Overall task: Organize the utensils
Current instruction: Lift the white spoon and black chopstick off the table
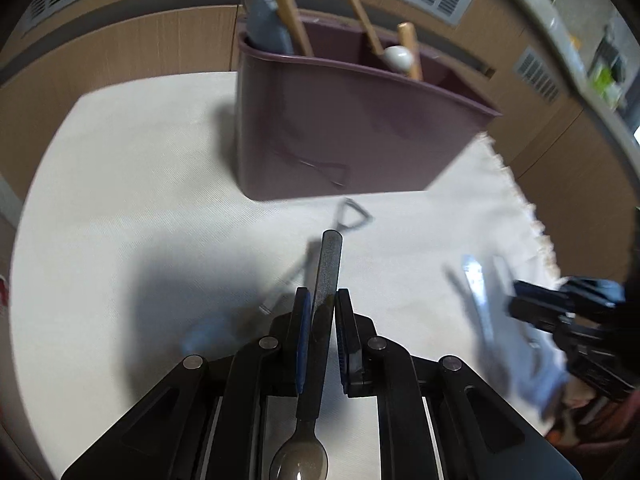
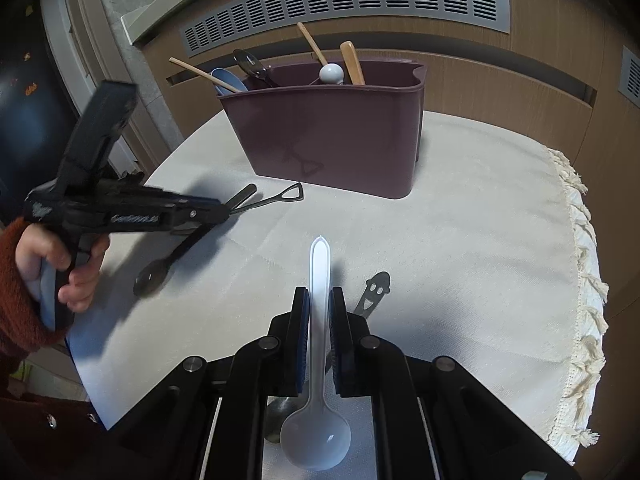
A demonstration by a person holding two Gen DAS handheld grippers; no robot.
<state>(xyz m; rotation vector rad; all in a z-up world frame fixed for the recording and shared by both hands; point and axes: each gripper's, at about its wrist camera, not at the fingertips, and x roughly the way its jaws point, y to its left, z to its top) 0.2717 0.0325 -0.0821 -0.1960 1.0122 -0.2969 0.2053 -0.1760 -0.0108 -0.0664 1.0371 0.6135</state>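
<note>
- Now, far left in the right wrist view: a hand in a rust-red sleeve grips the left tool's handle.
- Left tongs: nearly closed, pads pressing both sides of a dark metal spoon. Handle sticks out fwd past the tips, bowl sits back under the camera. Spoon looks lifted off the cloth, w/ its shadow below; view is blurred.
- Just ahead of those tongs, lying on the desk: a small utensil w/ a triangular shovel-type handle, close to the caddy's front wall.
- Centre, toward the back of the white-cloth desk: plum utensil caddy, upright, split into compartments. Left compartment holds a blue scoop, a dark spoon and a wooden stick; right one holds two wooden handles and a white round-ended piece.
- Right tongs: nearly closed, clamped on a white plastic spoon, handle pointing fwd, bowl back toward the camera.
- Just right of those tongs, on the cloth: a dark metal utensil w/ a face cut-out in its handle, partly hidden by the finger.
- Right edge: cloth fringe hangs over the desk rim.
</note>
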